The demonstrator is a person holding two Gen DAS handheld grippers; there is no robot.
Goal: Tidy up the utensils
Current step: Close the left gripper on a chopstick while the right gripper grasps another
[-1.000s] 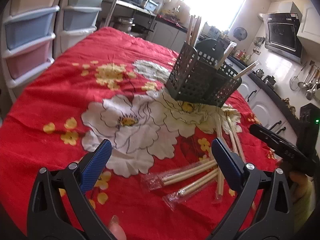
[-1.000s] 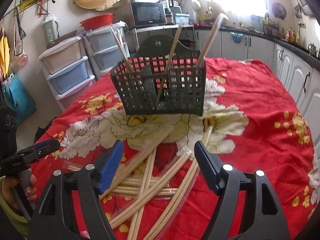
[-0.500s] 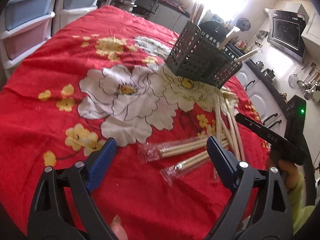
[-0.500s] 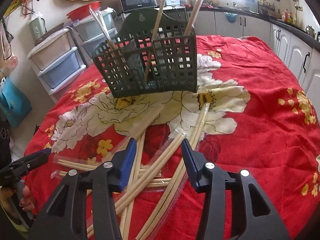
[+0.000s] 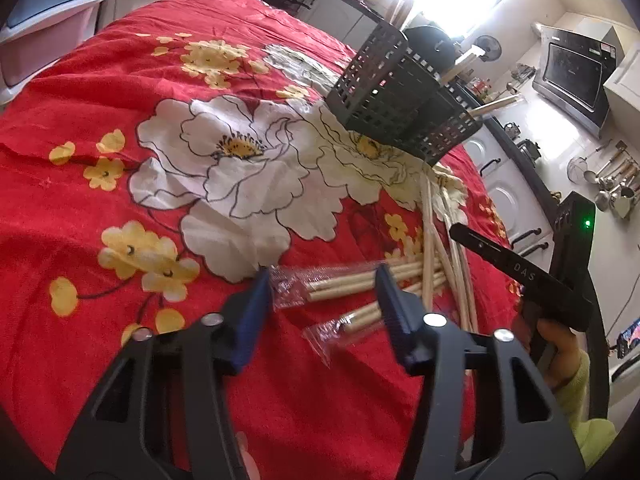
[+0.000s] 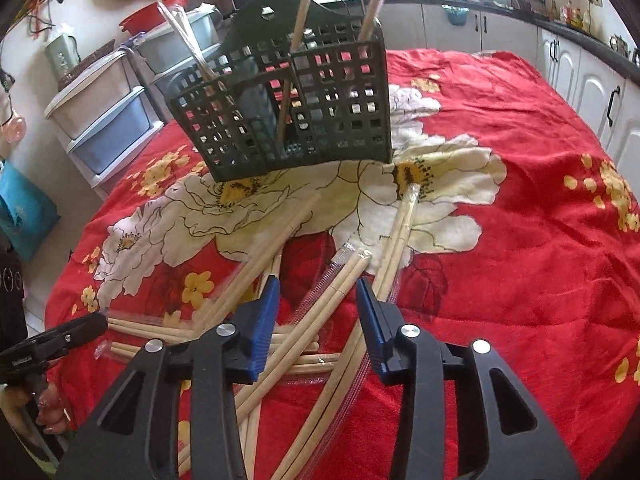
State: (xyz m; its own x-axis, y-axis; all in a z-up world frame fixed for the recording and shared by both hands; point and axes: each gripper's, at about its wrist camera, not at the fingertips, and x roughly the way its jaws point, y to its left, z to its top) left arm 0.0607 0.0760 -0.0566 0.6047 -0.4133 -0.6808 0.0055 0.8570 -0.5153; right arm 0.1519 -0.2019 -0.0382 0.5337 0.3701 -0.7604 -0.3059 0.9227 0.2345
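Observation:
Several wooden chopsticks in clear wrappers lie crossed in a pile (image 6: 304,320) on the red flowered cloth (image 6: 520,240). Behind them stands a black mesh utensil caddy (image 6: 288,116), with a few chopsticks upright in it. My right gripper (image 6: 318,288) is low over the pile, jaws closing, with one wrapped pair (image 6: 340,280) between the blue pads (image 6: 264,312), which stand clear of it. My left gripper (image 5: 323,280) is also closing around the end of another wrapped pair (image 5: 340,284); its pads (image 5: 256,304) do not press on it. The caddy (image 5: 400,104) sits beyond.
Plastic drawer units (image 6: 104,120) stand past the table's left edge, and white kitchen cabinets (image 6: 592,92) run along the right. A person's hand in a yellow-green sleeve (image 5: 568,372) holds the right tool's black body (image 5: 520,272). Red cloth stretches to the right of the pile.
Both grippers have sunk toward the chopstick pile and tipped downward. Both pairs of jaws have narrowed a lot, each now straddling a wrapped pair.

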